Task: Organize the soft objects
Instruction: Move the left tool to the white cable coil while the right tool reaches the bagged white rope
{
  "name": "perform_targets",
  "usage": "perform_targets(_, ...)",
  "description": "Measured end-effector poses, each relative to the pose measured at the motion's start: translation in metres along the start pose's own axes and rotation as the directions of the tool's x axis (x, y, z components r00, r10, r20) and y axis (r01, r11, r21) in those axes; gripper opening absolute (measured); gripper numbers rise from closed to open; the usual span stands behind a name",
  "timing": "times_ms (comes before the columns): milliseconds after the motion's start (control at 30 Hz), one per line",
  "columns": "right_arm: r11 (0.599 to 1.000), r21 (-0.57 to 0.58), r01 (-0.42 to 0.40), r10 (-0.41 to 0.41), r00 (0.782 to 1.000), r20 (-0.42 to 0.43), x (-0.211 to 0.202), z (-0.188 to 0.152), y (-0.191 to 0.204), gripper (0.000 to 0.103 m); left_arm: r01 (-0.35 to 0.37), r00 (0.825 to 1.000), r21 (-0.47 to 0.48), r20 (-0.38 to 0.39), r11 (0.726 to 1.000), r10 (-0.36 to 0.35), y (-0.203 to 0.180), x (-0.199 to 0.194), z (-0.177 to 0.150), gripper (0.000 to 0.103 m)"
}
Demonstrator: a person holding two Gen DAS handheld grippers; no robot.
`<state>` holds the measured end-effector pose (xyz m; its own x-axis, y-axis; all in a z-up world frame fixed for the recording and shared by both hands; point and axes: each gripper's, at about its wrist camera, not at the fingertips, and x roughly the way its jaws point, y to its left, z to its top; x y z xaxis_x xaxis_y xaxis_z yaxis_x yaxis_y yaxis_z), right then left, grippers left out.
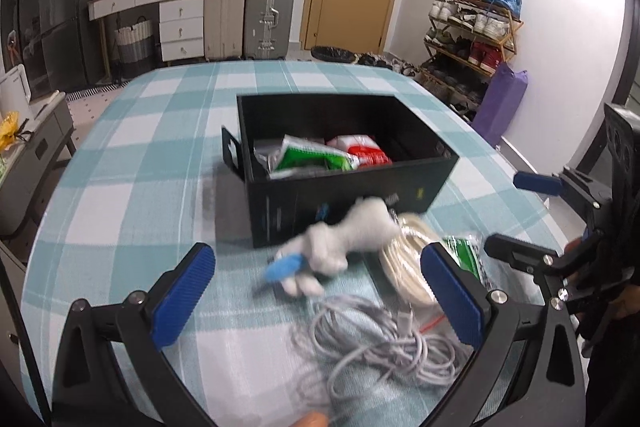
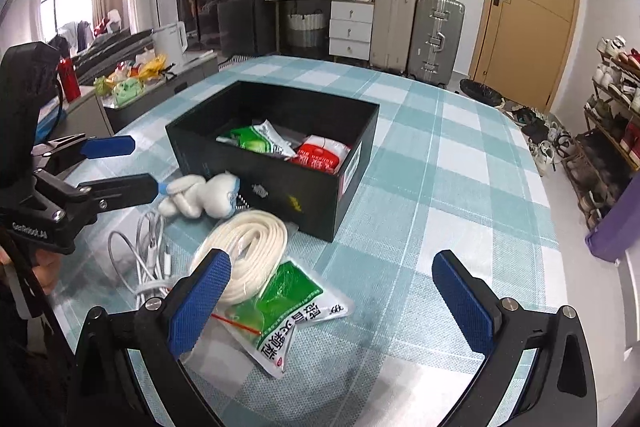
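A: Plush toy [image 2: 202, 197] lies on the checked table [image 2: 440, 187], just in front of the black box [image 2: 304, 203], touching or nearly touching its near wall. White, with a blue bit at one end. Blurred in the left view.

B: Long axis?

A: Roughly along the box's front wall. Limbs and the blue end point toward the left gripper [image 2: 124, 165]; the rounder end lies toward the white strap coil [image 2: 252, 251].

B: Fingers?

A: Left gripper spread wide, nothing between its pads; its lower finger tip sits at the toy's blue end, contact unclear. Right gripper [image 2: 340, 303] also wide open, empty, low over the green pouch [image 2: 288, 303].

B: Handling?

A: Likely light, squashy, no fragile parts. It should give under the pads, so pinch across the thick body, not a thin limb, or it may dangle and swing.

B: Neighbours?

A: Grey cable tangle [image 1: 384, 343] near it, apart from it. Box already holds a green pouch and a red one [image 2: 320, 155].
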<state>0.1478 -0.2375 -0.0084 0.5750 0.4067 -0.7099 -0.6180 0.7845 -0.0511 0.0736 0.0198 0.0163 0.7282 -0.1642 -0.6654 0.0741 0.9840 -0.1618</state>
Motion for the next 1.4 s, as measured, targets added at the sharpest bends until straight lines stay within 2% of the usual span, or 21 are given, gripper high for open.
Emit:
perform_targets(533, 1.0, -0.004, -0.004, 0.004, 1.0, -0.001, -0.001, 0.0, 0.001, 0.102, 0.071, 0.994, 0.013, -0.082, 0.997, -0.07, -0.012, 0.001, -0.028, 0.103)
perform_targets(833, 1.0, 0.001, -0.003, 0.003, 1.0, -0.01, 0.001, -0.001, -0.001, 0.102, 0.083, 0.988, 0.044, -0.136, 0.996, -0.077, -0.017, 0.009, -0.034, 0.103)
perform_targets(1033, 1.0, 0.004, -0.001, 0.001, 1.0, -0.015, 0.004, -0.002, -0.003, 0.102, 0.066, 0.984, 0.083, -0.173, 0.994, -0.051, -0.021, 0.016, -0.039, 0.103)
perform_targets(1300, 1.0, 0.007, 0.001, -0.001, 1.0, -0.019, 0.005, -0.003, -0.003, 0.102, 0.061, 0.981, 0.046, -0.188, 0.997, -0.051, -0.016, 0.021, -0.041, 0.103)
perform_targets(1400, 1.0, 0.009, 0.0, 0.0, 1.0, -0.02, 0.006, -0.004, -0.004, 0.102, 0.076, 0.981, 0.034, -0.18, 0.997, -0.069, -0.013, 0.02, -0.041, 0.099)
